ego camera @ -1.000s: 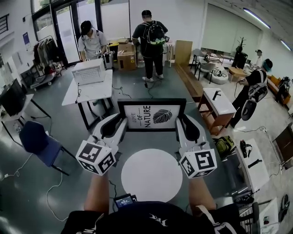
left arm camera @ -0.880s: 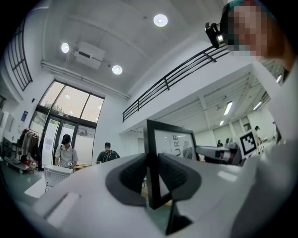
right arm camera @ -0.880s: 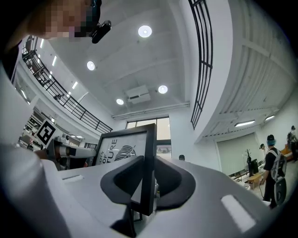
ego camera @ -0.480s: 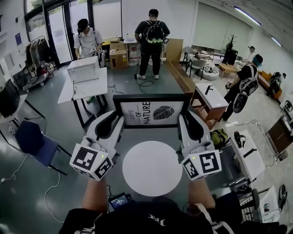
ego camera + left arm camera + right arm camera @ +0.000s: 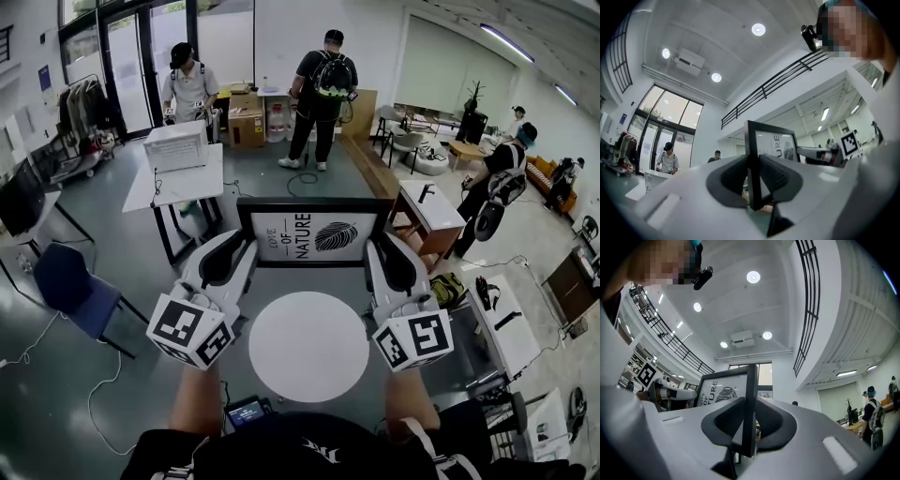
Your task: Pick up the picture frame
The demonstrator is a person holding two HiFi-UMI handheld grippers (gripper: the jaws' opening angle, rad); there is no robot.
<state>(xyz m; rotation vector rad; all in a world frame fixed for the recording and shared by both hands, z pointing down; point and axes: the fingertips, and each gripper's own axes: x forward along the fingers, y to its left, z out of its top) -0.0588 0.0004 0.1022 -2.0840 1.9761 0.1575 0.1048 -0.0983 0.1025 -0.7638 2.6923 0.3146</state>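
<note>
Picture frame (image 5: pixel 312 234) hung clear of round counter (image 5: pixel 309 349) below tools; left tool (image 5: pixel 246 242) clenched on left edge, right tool (image 5: pixel 377 246) on right edge, opposed grips likely steadying it upright.

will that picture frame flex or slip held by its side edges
Probably stiff: the picture frame runs straight between the left gripper and right gripper, each shut on a side edge. The edges look thin and smooth, so it might pivot in the fingers.
</note>
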